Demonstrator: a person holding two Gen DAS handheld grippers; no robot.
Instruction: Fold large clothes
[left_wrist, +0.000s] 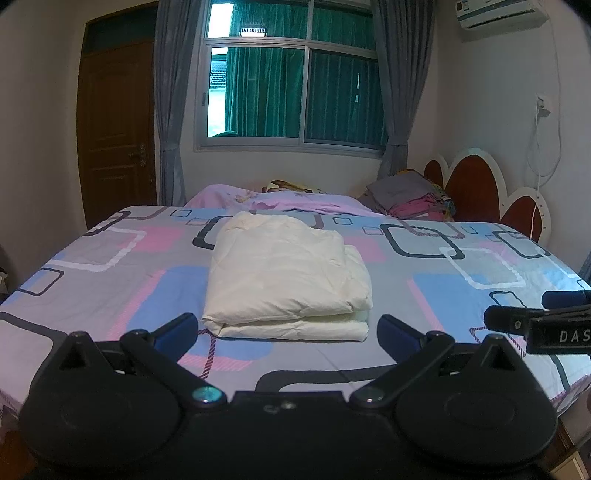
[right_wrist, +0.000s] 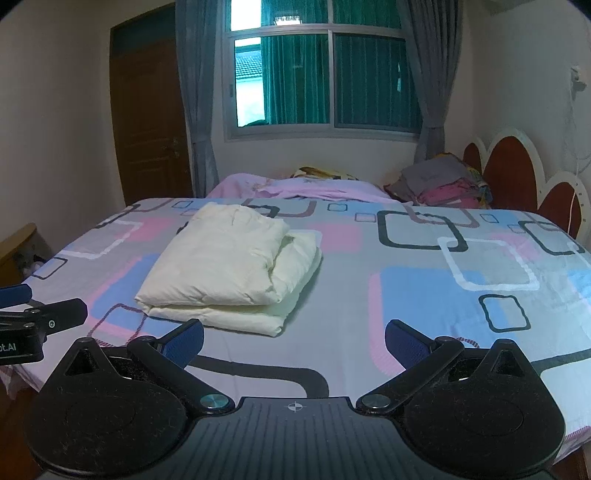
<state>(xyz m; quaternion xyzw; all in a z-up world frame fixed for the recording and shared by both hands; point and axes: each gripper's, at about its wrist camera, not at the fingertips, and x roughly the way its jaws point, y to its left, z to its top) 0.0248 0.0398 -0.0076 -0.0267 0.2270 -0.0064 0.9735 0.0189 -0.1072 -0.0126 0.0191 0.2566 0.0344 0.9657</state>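
The cream garment (left_wrist: 288, 273) lies folded on the bed (left_wrist: 461, 295), near its front edge. My left gripper (left_wrist: 288, 332) and right gripper (right_wrist: 294, 341) hang spread and empty. I'd judge only gentle squaring of edges remains.

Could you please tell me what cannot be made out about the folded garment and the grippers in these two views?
- Cream garment: its type, folded inward, both views.
- Right gripper: cut off by left view's edge.
- Left gripper: cut off by right view's edge.
- Clothes pile: items too small.
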